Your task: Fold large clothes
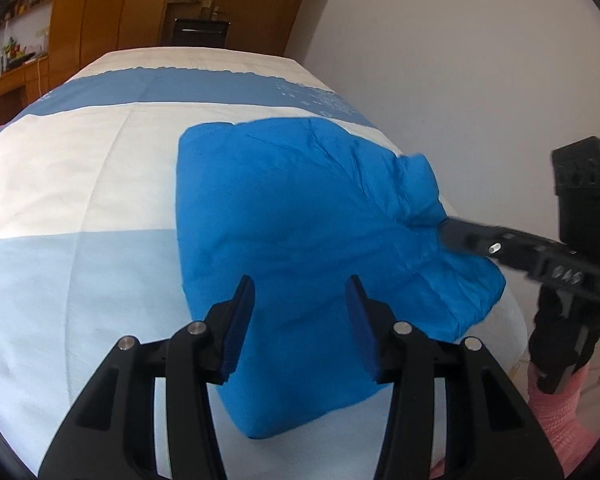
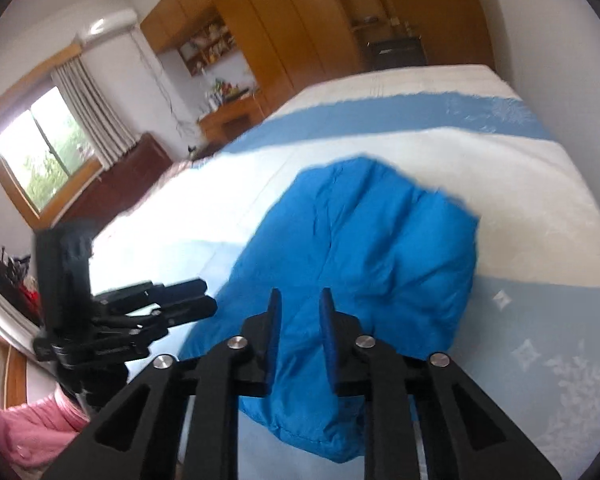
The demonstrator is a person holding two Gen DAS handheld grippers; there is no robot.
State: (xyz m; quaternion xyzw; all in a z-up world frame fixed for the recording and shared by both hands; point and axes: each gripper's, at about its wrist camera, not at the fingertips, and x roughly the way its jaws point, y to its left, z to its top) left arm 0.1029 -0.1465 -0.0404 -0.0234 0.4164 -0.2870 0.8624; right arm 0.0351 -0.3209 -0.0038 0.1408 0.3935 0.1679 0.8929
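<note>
A bright blue puffy garment point(image 1: 300, 216) lies folded into a thick bundle on the striped bedspread point(image 1: 80, 184). My left gripper point(image 1: 300, 292) hovers over the bundle's near edge. Its blue-padded jaws stand well apart and no cloth is pinched between them. My right gripper point(image 1: 446, 232) comes in from the right, and the cloth bunches with creases running to its tips. In the right wrist view the garment point(image 2: 380, 248) fills the narrow gap of the right gripper point(image 2: 300, 294), whose jaws are nearly together on a fold. The left gripper point(image 2: 208, 300) shows at the left of that view.
The bed runs along a white wall point(image 1: 460, 60) on the right. Wooden wardrobes point(image 2: 284, 32) and a desk point(image 2: 228, 116) stand beyond the far end. A window with curtains point(image 2: 48, 148) is on the left. A pink sleeve point(image 1: 560, 420) shows at the lower right.
</note>
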